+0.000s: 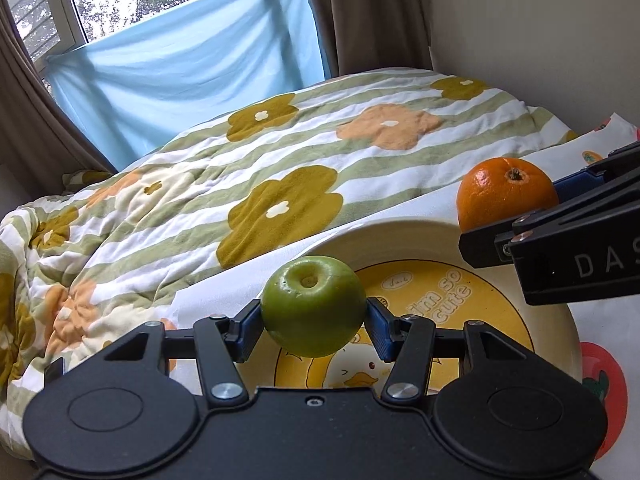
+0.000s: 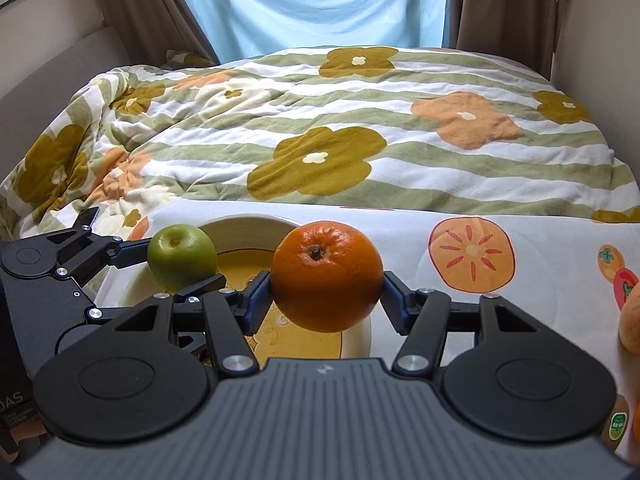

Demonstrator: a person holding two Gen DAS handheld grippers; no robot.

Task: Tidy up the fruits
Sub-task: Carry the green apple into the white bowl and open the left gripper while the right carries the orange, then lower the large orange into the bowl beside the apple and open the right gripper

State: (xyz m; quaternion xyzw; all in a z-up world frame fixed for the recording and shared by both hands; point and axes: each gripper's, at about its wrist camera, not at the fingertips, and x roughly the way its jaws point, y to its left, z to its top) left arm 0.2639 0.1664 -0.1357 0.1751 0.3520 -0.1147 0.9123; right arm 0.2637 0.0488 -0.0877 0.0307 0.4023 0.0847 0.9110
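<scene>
Two fruits are held above a round cream plate whose centre carries a yellow disc with a cartoon duck and lettering. The left hand-held gripper pinches a green apple, smooth and waxy, with its dimpled stem hollow facing up; the blue ribbed pads press on its two sides. In the right wrist view the same apple sits over the plate's left part, and the plate's rim shows behind it.

The right hand-held gripper pinches an orange with glossy, pebbled skin and a dark stem stub on top; its blue pads touch the fruit left and right. From the left wrist view the orange hangs over the plate's far right rim, with black linkage bars of the right hand-held gripper reaching in from the right edge.

Both tools point downward at a slant toward the plate, side by side, the fruits near each other but apart.

The plate lies on a white cloth printed with persimmon slices and small fruit figures, spread on a bed. Behind it lies a puffy quilt in green and white stripes with mustard and peach flowers, rumpled at the left. A pale blue sheet hangs at the window between brown curtains. Another orange-coloured fruit shows partly at the right edge of the cloth.
</scene>
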